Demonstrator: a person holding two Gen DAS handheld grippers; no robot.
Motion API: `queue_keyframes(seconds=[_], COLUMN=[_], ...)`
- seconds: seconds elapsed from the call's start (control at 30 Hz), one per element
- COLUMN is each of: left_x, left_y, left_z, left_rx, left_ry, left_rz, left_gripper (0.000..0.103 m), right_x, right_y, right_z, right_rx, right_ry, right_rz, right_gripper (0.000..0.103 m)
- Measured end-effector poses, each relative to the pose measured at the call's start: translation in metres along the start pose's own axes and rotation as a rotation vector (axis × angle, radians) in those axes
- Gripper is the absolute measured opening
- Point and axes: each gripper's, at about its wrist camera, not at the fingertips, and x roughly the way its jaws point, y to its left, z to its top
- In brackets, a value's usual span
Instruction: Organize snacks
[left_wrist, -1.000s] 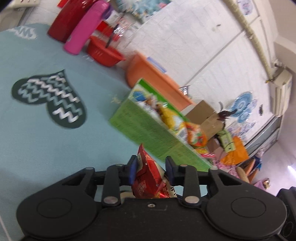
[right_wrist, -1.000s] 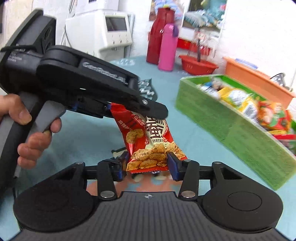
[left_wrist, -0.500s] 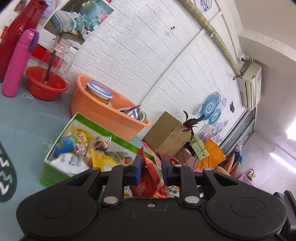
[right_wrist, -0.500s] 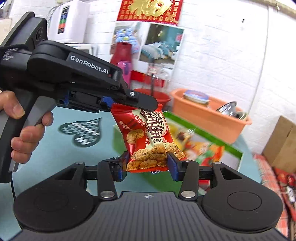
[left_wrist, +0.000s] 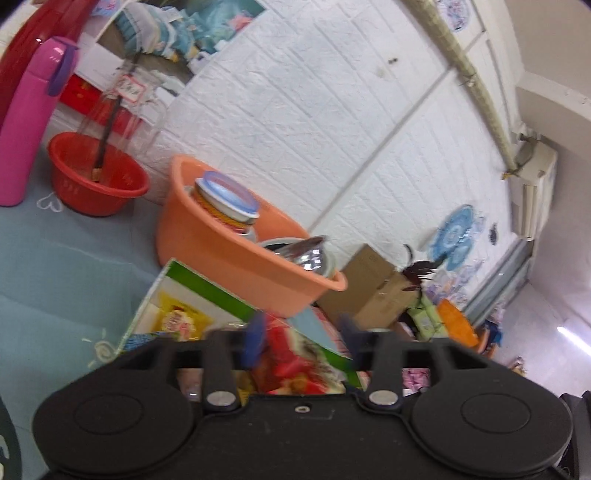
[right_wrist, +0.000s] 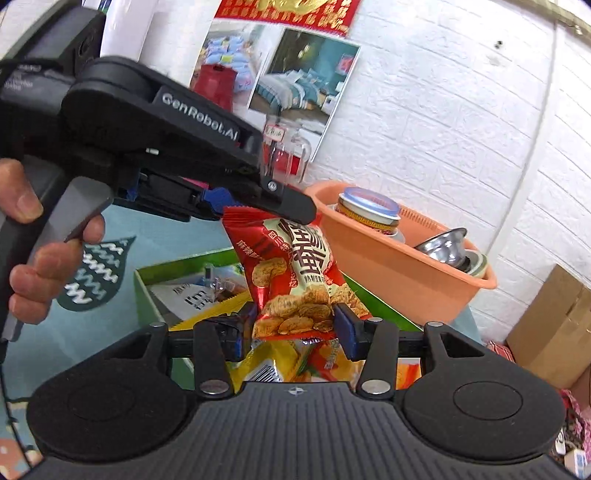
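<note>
A red snack bag (right_wrist: 291, 273) hangs over the green snack box (right_wrist: 147, 291), which holds several packets. My right gripper (right_wrist: 293, 325) is shut on the bag's lower end. My left gripper (left_wrist: 303, 341) has its blue pads spread wide, with the red bag (left_wrist: 291, 350) blurred between them. In the right wrist view the left gripper's tip (right_wrist: 258, 201) sits at the bag's top edge. The green box (left_wrist: 199, 291) lies just below my left gripper.
An orange basin (left_wrist: 236, 254) with a tin and metal bowls stands behind the box. A red bowl (left_wrist: 96, 184), a pink bottle (left_wrist: 29, 122) and a red flask stand at the far left on the blue cloth. Cardboard boxes (right_wrist: 554, 332) are on the right.
Both grippers carried the bag from the table side to over the green box. My left gripper's jaws have spread apart, loosening from the bag's top.
</note>
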Motion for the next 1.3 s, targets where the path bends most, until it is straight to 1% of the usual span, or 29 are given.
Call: queue_keyframes(seconds=[0.03, 0.07, 0.13, 0.2, 0.27, 0.37, 0.47, 0.53, 0.63, 0.7, 0.83, 0.97, 1.07, 1.17, 1.23, 1.3], left_x=[0.0, 0.0, 0.0, -0.003, -0.009, -0.025, -0.047, -0.063, -0.091, -0.111, -0.147, -0.167, -0.171, -0.167, -0.161, -0.155], left_y=[0.002, 0.004, 0.006, 0.007, 0.004, -0.008, -0.025, -0.038, -0.057, -0.071, -0.093, -0.097, -0.093, -0.091, -0.091, -0.09], left_z=[-0.003, -0.007, -0.011, -0.012, -0.011, -0.01, -0.011, -0.013, -0.019, -0.027, -0.055, -0.087, -0.107, -0.125, -0.132, -0.137], left_rx=[-0.001, 0.006, 0.025, 0.016, 0.013, 0.033, 0.06, 0.08, 0.115, 0.151, 0.214, 0.233, 0.237, 0.266, 0.299, 0.316], left_ry=[-0.005, -0.01, 0.008, 0.017, 0.011, -0.005, -0.028, -0.041, -0.057, -0.07, -0.101, -0.1, -0.065, -0.037, -0.02, -0.01], left_rz=[0.033, 0.058, 0.062, 0.066, 0.064, 0.066, 0.076, 0.098, 0.121, 0.136, 0.204, 0.271, 0.329, 0.384, 0.426, 0.447], left_gripper=[0.103, 0.103, 0.103, 0.103, 0.103, 0.103, 0.103, 0.103, 0.103, 0.103, 0.103, 0.103, 0.103, 0.103, 0.103, 0.103], right_x=[0.007, 0.011, 0.012, 0.009, 0.003, -0.014, -0.04, -0.057, -0.088, -0.112, -0.154, -0.18, -0.187, -0.185, -0.181, -0.177], right_y=[0.001, 0.002, 0.001, 0.0, 0.002, 0.01, 0.017, 0.019, 0.021, 0.018, 0.018, 0.024, 0.028, 0.028, 0.028, 0.027], right_z=[-0.002, -0.003, -0.005, -0.005, -0.005, -0.001, 0.0, 0.0, 0.001, -0.002, -0.014, -0.033, -0.049, -0.065, -0.073, -0.08], right_rx=[0.0, 0.001, 0.022, 0.044, 0.042, 0.03, 0.029, 0.038, 0.072, 0.099, 0.149, 0.191, 0.236, 0.293, 0.328, 0.354], right_ry=[0.008, 0.013, -0.014, -0.012, -0.015, -0.031, -0.047, -0.051, -0.051, -0.06, -0.091, -0.098, -0.079, -0.049, -0.026, -0.011], right_rz=[-0.013, -0.032, -0.044, -0.05, -0.05, -0.051, -0.053, -0.061, -0.077, -0.07, -0.067, -0.074, -0.069, -0.064, -0.072, -0.079], right_gripper=[0.097, 0.103, 0.103, 0.103, 0.103, 0.103, 0.103, 0.103, 0.103, 0.103, 0.103, 0.103, 0.103, 0.103, 0.103, 0.103])
